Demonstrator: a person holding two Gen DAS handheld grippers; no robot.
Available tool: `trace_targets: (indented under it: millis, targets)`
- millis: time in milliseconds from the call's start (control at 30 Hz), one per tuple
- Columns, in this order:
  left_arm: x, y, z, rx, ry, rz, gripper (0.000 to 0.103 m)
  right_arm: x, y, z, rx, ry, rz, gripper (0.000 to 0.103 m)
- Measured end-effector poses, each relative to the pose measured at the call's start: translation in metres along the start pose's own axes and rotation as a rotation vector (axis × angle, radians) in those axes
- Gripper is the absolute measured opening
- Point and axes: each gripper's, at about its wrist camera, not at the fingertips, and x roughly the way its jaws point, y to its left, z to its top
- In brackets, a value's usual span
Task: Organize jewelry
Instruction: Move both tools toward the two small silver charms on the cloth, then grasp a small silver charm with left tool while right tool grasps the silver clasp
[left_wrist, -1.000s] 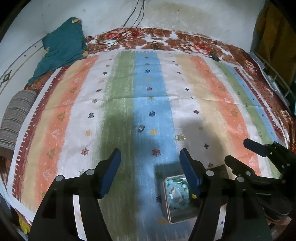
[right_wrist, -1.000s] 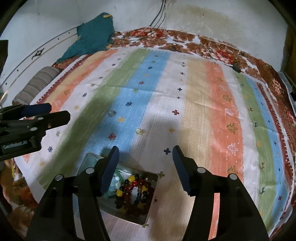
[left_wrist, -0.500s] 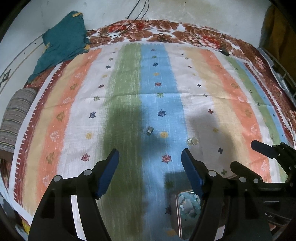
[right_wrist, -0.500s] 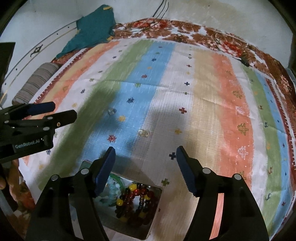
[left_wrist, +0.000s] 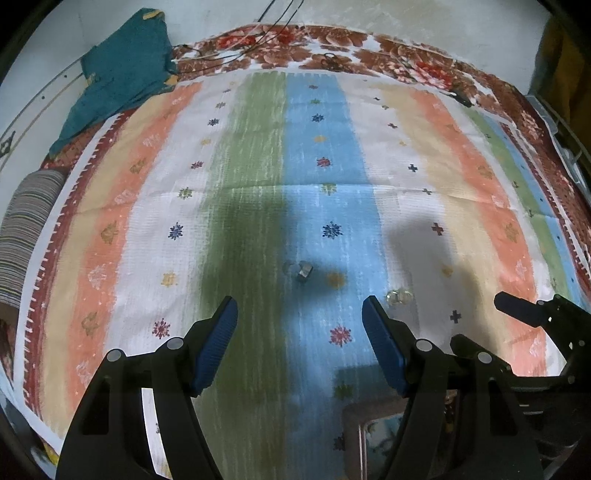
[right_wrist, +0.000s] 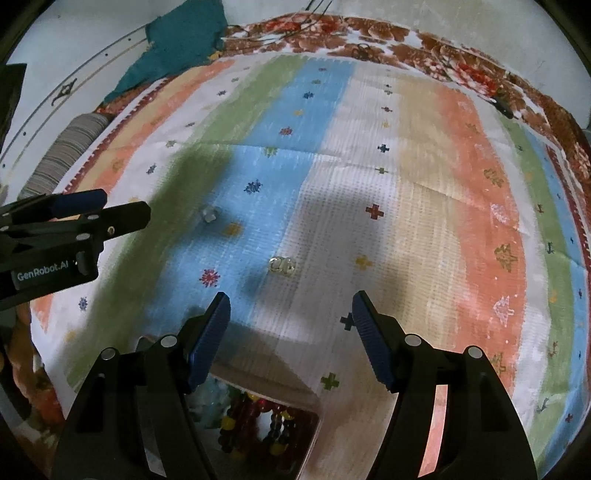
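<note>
A small silver piece lies on the blue stripe of the bedspread, just ahead of my left gripper, which is open and empty. A pair of clear, glassy pieces lies on the white stripe ahead of my right gripper, also open and empty. The same pair shows beside the left gripper's right finger. A metal box with dark, red and yellow beads and pale blue-green ones sits under the right gripper, partly hidden. Its corner shows at the bottom of the left wrist view.
The striped bedspread covers a bed with a floral sheet along the far edge. A teal cloth lies at the far left corner, a striped bolster on the left, cables and a small dark object at the far side.
Both grippers have moved forward and lower over the bedspread. The loose pieces sit nearer the fingertips, and the box has slipped toward the bottom edge. The right jaws stand slightly wider.
</note>
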Motion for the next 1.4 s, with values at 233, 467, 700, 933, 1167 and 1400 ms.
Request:
trace_targets:
  millis: [233,467,700,933,1167,1400]
  targets:
    - [0.023,0.004,0.009,0.006,0.037,0.014,0.070,0.019,0.000,0.006,-0.005,0.044,0.002,0.068]
    - [0.043,0.004,0.017,0.021,0.074,0.024,0.070,0.034,-0.003,0.011,0.013,0.077,0.029,0.068]
    - [0.063,0.004,0.022,0.027,0.109,0.015,0.067,0.047,-0.005,0.017,0.016,0.102,0.034,0.068]
    - [0.082,-0.002,0.028,0.063,0.137,-0.006,0.059,0.065,-0.004,0.021,-0.003,0.143,0.023,0.068]
    - [0.099,-0.004,0.031,0.090,0.164,-0.011,0.048,0.075,0.000,0.028,-0.021,0.164,0.019,0.060]
    - [0.111,-0.010,0.032,0.106,0.187,-0.020,0.037,0.091,-0.001,0.030,-0.018,0.207,0.038,0.049]
